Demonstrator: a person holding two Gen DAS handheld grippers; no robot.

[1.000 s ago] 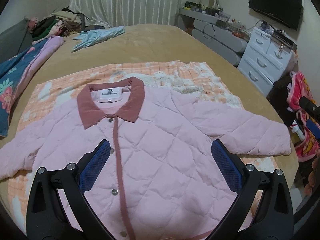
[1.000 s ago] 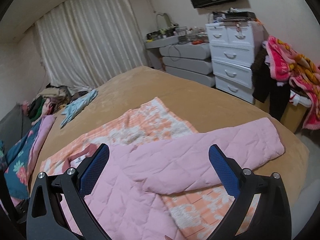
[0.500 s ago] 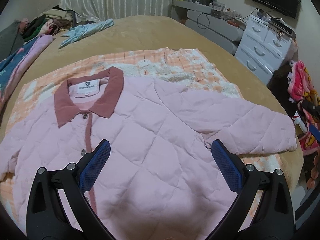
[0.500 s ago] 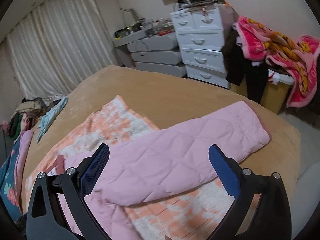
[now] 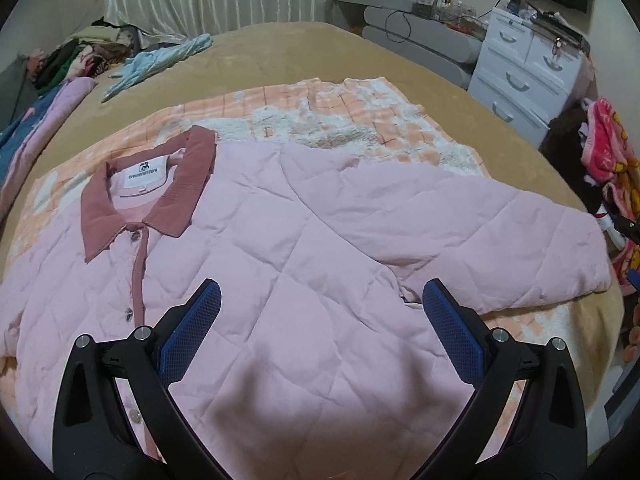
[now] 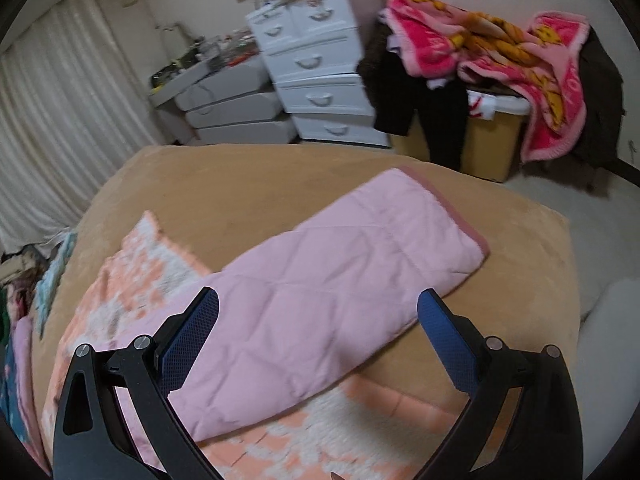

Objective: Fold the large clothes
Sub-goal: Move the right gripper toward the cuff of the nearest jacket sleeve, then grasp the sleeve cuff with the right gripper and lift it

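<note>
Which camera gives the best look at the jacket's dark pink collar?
The left wrist view: the collar lies fully visible, label and top button included. The right wrist view shows only the jacket's outstretched sleeve; the collar falls outside it.

Pale pink quilted jacket with diamond stitching, spread flat and face up on an orange-and-white checked blanket atop a tan-covered bed. Dusty-rose ribbed collar opened out, white brand label showing inside the neck. Matching rose placket down the front, fastened with silvery snap buttons. Collar end lying toward the far side of the bed, hem toward the near edge. One sleeve stretched out sideways, reaching past the blanket onto the bare bed cover, edged at the cuff with a narrow rose band. Other sleeve only partly in view at the opposite edge. Fabric gently creased, unfolded
</note>
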